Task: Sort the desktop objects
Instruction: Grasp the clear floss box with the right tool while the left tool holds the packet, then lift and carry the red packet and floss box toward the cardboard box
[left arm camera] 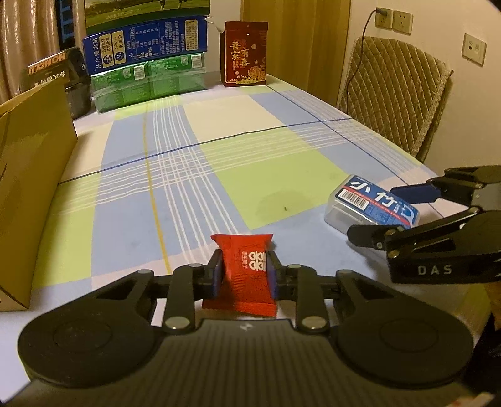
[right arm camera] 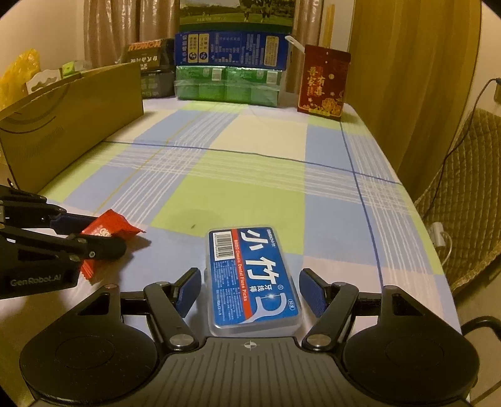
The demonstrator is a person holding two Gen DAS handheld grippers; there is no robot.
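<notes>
Left gripper (left arm camera: 244, 275): its two blue-padded fingers (left arm camera: 216, 277) are pressed in on a red candy packet (left arm camera: 245, 272) from both sides; the packet stands on edge between them, its lower end near the gripper body.
Red candy packet: crinkled wrapper with white print, just above or on the tablecloth (left arm camera: 219, 150), near the front edge; whether it touches the cloth cannot be told. From the right wrist camera it shows at the left, pinched at the fingertips.
Right gripper (right arm camera: 249, 289): jaws spread wide, one finger (right arm camera: 188, 289) on each side of a floss box (right arm camera: 253, 278); the left pad is very near the box wall, the right pad stands clear of it, and neither clearly presses.
Floss box: clear flat plastic case with a blue and red label, lying flat on the cloth, long side running away from the camera, to the right of the candy packet and apart from it.
Tablecloth: checked in blue, green and cream, covering the table.
Cardboard box (right arm camera: 72, 125): open brown box along the left edge of the table, with yellow and pale things inside.
Back of table: a green shrink-wrapped pack (left arm camera: 147, 81) with a blue carton (left arm camera: 144, 43) on top, a black box (left arm camera: 56, 75) at the left, a dark red gift box (left arm camera: 245, 53) at the right.
Chair (left arm camera: 397, 94): quilted tan cover, beside the right edge of the table.
Wall: sockets (left arm camera: 402, 20) with a cable plugged in.
</notes>
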